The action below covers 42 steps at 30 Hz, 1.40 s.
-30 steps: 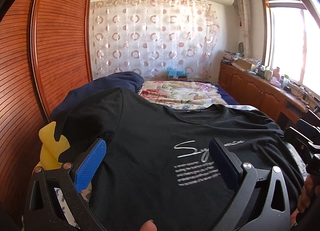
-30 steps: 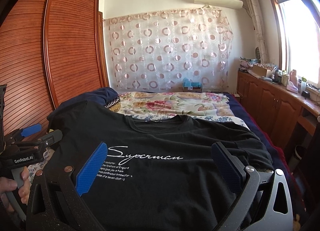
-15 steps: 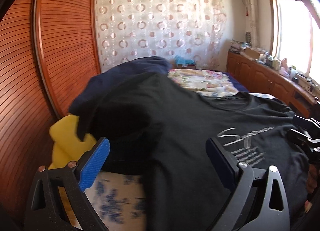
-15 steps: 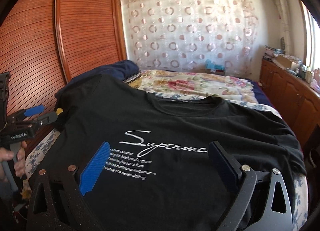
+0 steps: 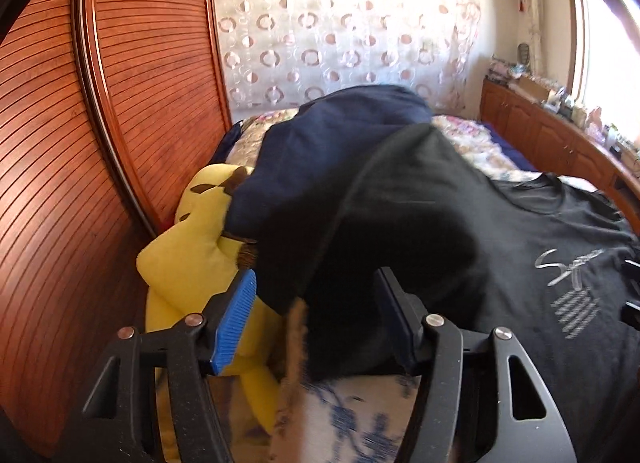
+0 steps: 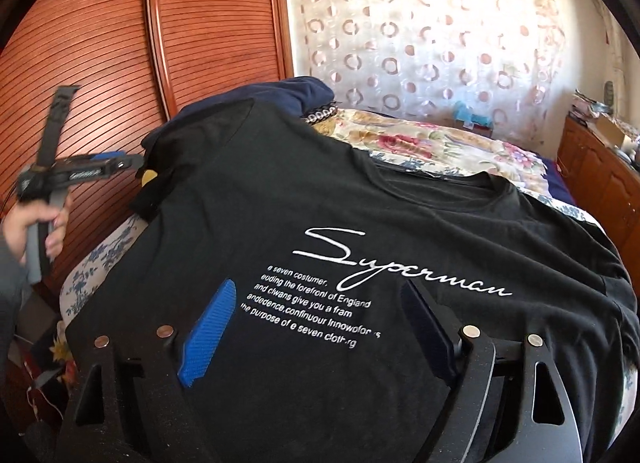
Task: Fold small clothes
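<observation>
Closing your left tongs point(image 5: 316, 327) around the sleeve end of the black T-shirt point(image 6: 320, 223), with cloth between the pads but no pinch showing yet, you are right at the start: the shirt lies spread print-up on the bed point(image 6: 460, 143), and by my reading no fold is made. Your right tongs point(image 6: 320, 327) hover over the printed chest, narrowing but well apart with nothing caught. Watch that left edge, where the yellow plush toy point(image 5: 192, 255) and navy garment point(image 5: 320, 143) crowd the sleeve against the wardrobe door point(image 5: 100, 143); open room lies across the shirt toward your right.
</observation>
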### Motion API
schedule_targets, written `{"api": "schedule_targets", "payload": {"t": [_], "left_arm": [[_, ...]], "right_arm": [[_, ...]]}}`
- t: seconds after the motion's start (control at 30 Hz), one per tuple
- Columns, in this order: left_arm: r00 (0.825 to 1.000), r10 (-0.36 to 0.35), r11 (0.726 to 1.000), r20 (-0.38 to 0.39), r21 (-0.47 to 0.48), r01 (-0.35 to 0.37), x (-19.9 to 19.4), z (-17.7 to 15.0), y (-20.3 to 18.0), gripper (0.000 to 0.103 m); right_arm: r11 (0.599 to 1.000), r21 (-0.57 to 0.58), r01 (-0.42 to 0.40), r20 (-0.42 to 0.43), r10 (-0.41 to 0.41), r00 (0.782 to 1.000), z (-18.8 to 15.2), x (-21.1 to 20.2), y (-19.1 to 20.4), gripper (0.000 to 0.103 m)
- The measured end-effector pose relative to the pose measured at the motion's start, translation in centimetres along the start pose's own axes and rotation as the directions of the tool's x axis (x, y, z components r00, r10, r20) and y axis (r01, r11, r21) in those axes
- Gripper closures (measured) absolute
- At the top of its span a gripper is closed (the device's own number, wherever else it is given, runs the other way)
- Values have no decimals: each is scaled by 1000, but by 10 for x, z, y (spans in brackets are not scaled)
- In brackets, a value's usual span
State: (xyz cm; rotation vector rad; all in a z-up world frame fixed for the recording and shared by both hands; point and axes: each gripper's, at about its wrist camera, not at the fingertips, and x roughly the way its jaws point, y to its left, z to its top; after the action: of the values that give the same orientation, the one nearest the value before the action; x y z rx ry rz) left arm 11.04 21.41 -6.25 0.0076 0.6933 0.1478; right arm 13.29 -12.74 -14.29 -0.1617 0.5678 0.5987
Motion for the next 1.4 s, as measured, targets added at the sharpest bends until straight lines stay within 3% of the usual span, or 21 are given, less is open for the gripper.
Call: {"api": "schedule_targets", "payload": {"t": [0.17,0.3,0.37,0.47,0.6,0.8,1.03,1.2,1.27,1.4], "left_arm": [[997,41,999,-66,34,-39,27,-1,5,62],[996,55,996,-74,70,-50,31,0,5,76],[996,65,994,-67,88,-59,28,2,5,96],[997,61,993,-50,101,-56,18,8,8,97],[1000,20,993,-6,120,-19,-10,19,0,97],[994,-88,974,61,216,73,-61,43,-54,97],[977,-208,935,37,300,188,-77,76,-127,97],[970,-242,910,24,352,219,-77,81,-164,76],[966,-257,906,15,353,235,-76,77,-166,59],[962,-271,907,-24,329,264,-64,64,-160,52]], "right_arm": [[1000,1,-7,3,7,1000,-4,-8,-2,18],[1000,7,-10,12,9,1000,-6,-14,-6,18],[1000,11,-8,18,8,1000,-7,-12,1,18],[1000,17,-8,22,7,1000,-9,-8,2,18],[1000,22,-8,21,8,1000,-12,-7,2,18],[999,40,-4,26,3,1000,-11,-11,-1,18],[997,71,2,38,-5,999,-16,-17,-8,18],[995,95,5,38,-9,999,-20,-22,-11,18],[995,98,10,38,-14,999,-21,-23,-12,18],[994,109,19,37,-23,999,-27,-28,-12,18]]}}
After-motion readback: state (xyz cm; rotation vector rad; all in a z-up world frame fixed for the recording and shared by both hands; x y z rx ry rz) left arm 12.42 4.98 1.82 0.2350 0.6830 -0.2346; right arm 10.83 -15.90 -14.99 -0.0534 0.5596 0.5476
